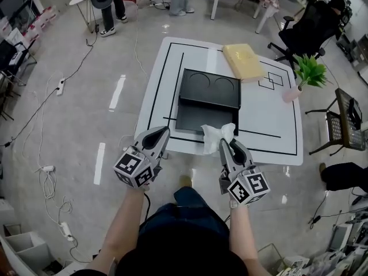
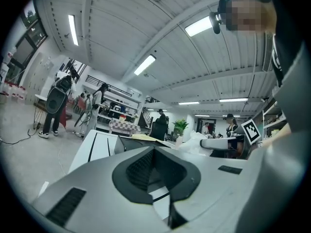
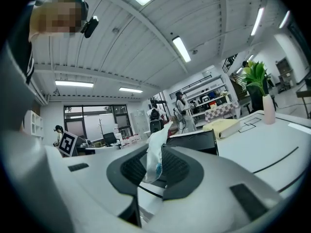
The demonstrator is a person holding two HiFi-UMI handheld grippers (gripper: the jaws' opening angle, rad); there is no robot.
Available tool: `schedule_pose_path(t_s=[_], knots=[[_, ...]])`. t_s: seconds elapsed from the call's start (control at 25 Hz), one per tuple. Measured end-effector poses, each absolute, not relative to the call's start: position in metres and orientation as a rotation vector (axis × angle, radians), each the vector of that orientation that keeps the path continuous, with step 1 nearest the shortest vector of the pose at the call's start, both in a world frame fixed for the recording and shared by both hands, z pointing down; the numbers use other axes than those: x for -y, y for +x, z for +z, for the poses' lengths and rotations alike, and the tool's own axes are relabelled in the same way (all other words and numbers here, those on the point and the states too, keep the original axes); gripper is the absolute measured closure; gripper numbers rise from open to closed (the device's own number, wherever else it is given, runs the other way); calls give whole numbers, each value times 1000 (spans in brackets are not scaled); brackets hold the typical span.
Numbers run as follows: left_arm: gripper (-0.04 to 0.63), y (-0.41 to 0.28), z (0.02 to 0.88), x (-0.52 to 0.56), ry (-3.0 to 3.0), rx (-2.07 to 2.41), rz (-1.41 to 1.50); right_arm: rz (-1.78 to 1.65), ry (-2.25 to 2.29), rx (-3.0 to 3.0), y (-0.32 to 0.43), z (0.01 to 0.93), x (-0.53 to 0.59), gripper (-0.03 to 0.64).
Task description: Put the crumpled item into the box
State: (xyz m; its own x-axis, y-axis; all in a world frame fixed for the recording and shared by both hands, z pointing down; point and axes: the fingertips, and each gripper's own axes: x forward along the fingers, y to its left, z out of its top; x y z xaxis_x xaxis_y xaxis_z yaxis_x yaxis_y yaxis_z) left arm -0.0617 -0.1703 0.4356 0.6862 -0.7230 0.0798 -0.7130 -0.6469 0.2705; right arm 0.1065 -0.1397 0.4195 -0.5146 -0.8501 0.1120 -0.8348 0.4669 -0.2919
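Note:
A crumpled white item (image 1: 218,135) hangs just over the near right corner of the open black box (image 1: 202,118), which sits on the white table (image 1: 276,125) with its lid raised at the back. My right gripper (image 1: 225,145) is shut on the item. The right gripper view shows the crumpled white item (image 3: 155,152) pinched between the dark pads, with the black box (image 3: 193,141) behind it. My left gripper (image 1: 163,132) hovers at the table's near edge, left of the box. Its jaws are shut and nothing is between them. From the left gripper view, the box (image 2: 127,142) lies ahead.
A yellow pad (image 1: 243,61) lies at the table's far right. A green plant in a pink vase (image 1: 305,76) stands at the right edge. A black office chair (image 1: 310,27) and people stand beyond. Cables and power strips (image 1: 60,85) run over the floor on the left.

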Motion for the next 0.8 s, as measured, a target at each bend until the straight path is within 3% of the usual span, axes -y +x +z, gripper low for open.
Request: schedule_pose_path(t_s=[0.8], knots=[[592,-55,450,232,2559,1214,15,-431,-1532,-2827,102,429,224,552]])
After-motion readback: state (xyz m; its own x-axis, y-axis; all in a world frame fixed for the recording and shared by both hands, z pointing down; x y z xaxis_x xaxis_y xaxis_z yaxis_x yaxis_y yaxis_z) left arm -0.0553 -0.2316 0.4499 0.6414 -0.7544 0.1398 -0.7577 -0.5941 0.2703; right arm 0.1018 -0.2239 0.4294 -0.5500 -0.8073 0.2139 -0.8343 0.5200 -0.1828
